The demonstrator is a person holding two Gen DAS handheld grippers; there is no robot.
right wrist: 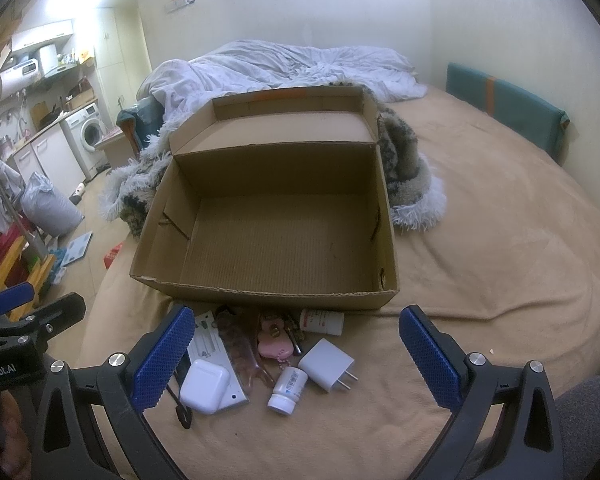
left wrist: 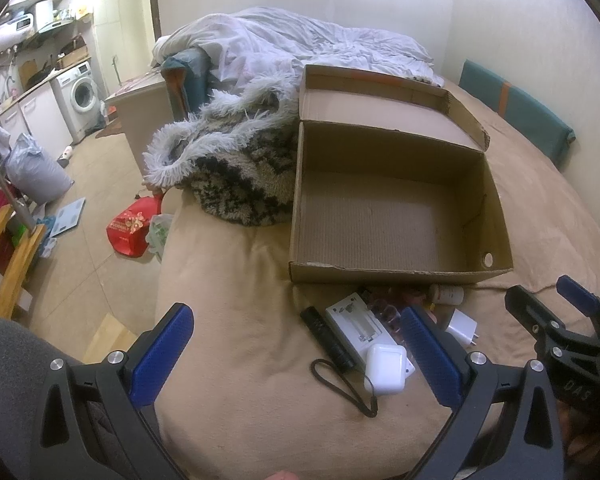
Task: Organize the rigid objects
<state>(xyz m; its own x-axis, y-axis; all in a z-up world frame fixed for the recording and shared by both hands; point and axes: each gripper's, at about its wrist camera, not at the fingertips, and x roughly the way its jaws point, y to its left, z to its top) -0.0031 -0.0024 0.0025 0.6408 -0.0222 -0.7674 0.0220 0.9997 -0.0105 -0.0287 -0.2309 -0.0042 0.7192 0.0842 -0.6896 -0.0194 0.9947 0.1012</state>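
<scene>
Cardboard box (right wrist: 268, 216) sitting open, nothing inside. Black flashlight (left wrist: 332, 338) lying lengthwise toward box. Both grippers (left wrist: 296, 356) (right wrist: 296, 356) gaping wide, holding nothing.

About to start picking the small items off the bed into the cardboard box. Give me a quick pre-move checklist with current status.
1. Cardboard box open, lid flap back, nothing inside: ok.
2. Left gripper open, holding nothing: ok.
3. Right gripper open, holding nothing: ok.
4. Items within reach in front of the box: ok. The earbud case, wall charger and small pill bottle are nearest.
5. Earbud case free to lift: not ok. It lies on top of the white flat device.
6. Flashlight clear of snags: cannot tell. Its wrist strap loops loosely across the blanket.
</scene>
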